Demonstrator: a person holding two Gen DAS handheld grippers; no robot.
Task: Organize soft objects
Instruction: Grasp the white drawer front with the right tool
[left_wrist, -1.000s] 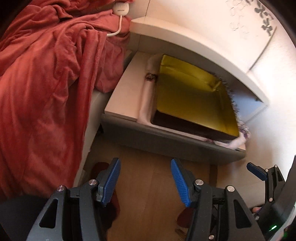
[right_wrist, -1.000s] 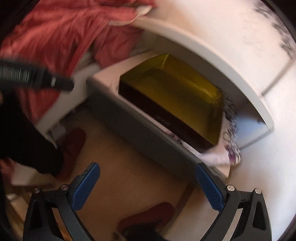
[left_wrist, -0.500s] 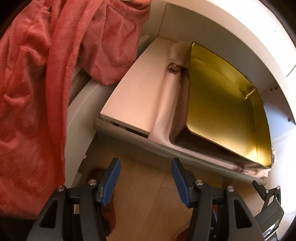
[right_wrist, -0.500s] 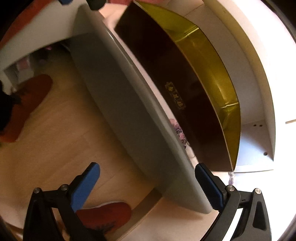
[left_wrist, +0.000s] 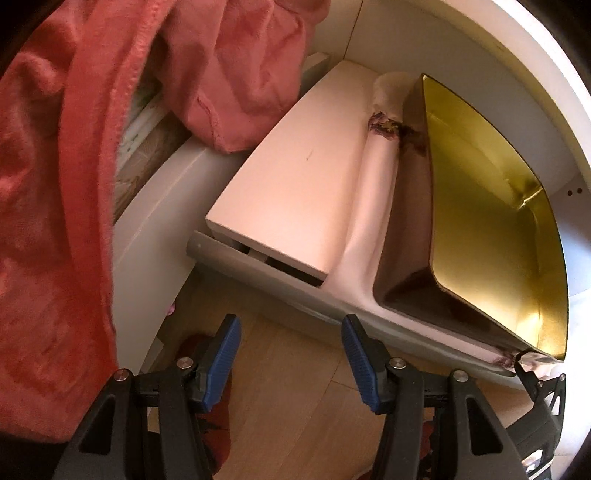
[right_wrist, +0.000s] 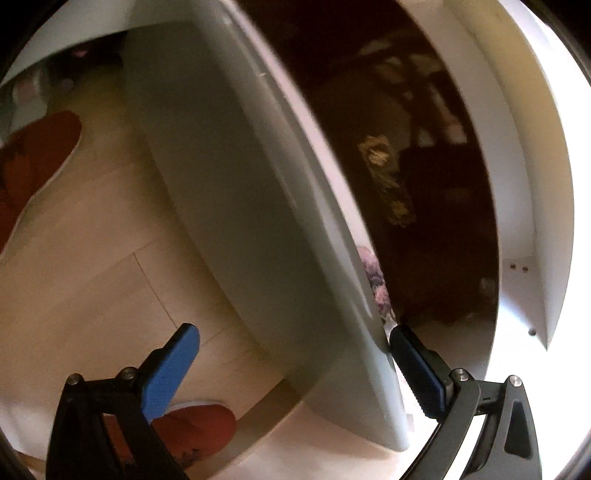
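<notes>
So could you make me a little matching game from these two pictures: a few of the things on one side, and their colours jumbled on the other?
Things:
1. blanket
2. inside of the open tin
3. pads of the left gripper
4. drawer front

Colours:
A. grey
B. blue
C. coral red
D. gold

Pairs: 1-C, 2-D, 3-B, 4-A
</notes>
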